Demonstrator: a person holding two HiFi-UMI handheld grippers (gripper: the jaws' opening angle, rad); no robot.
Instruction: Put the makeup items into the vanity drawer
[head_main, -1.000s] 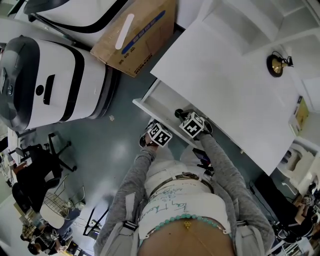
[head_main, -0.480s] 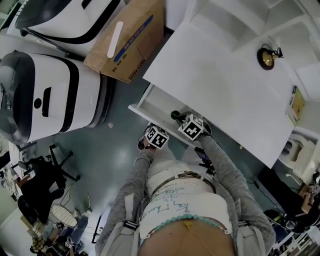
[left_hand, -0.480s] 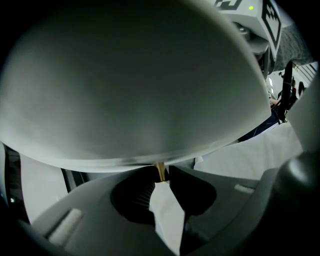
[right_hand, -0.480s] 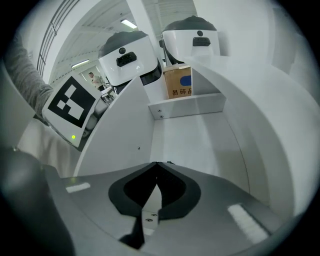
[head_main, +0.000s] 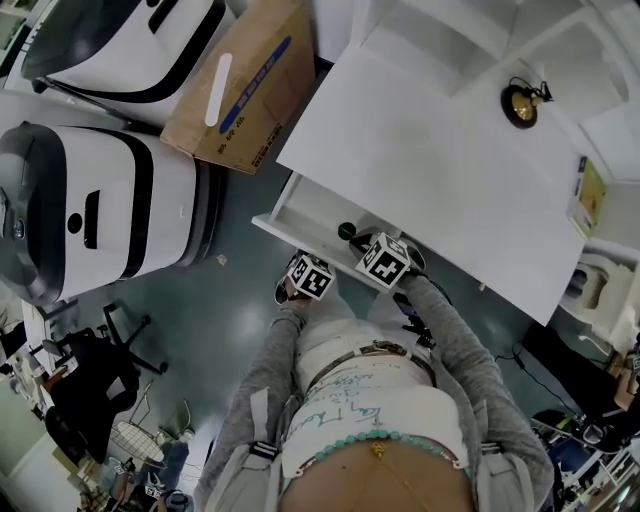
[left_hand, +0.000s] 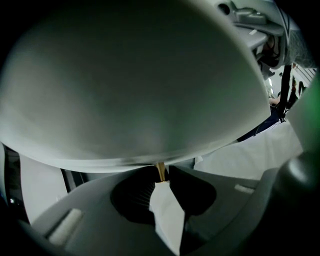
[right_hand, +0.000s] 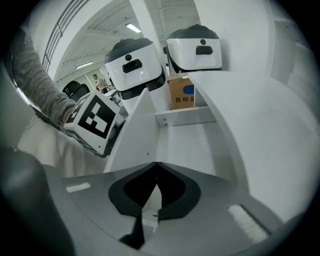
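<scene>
Nearby, cardboard box (head_main: 245, 85) near drawer (head_main: 312, 205); left gripper (left_hand: 161, 174) clamps gold knob (left_hand: 160, 169).

Cardboard box (head_main: 245, 85) top centre-left, lying flat on the floor, with a white strip (head_main: 218, 90) and a blue strip (head_main: 262, 75) on its upper face. Two big white-and-black machines: one (head_main: 90, 215) at left, just beside the box, and another (head_main: 130, 40) at the top-left corner. Grey-green floor (head_main: 220, 310), shiny. Black office chair (head_main: 95, 365) lower left, with a wire basket (head_main: 135, 440) below it. Round gold-and-black object (head_main: 520, 105) on the white tabletop (head_main: 450, 190), top right. Yellow book-like item (head_main: 590, 190) at the right edge. A white appliance (head_main: 590, 285) sits below it, details too small to make out.
</scene>
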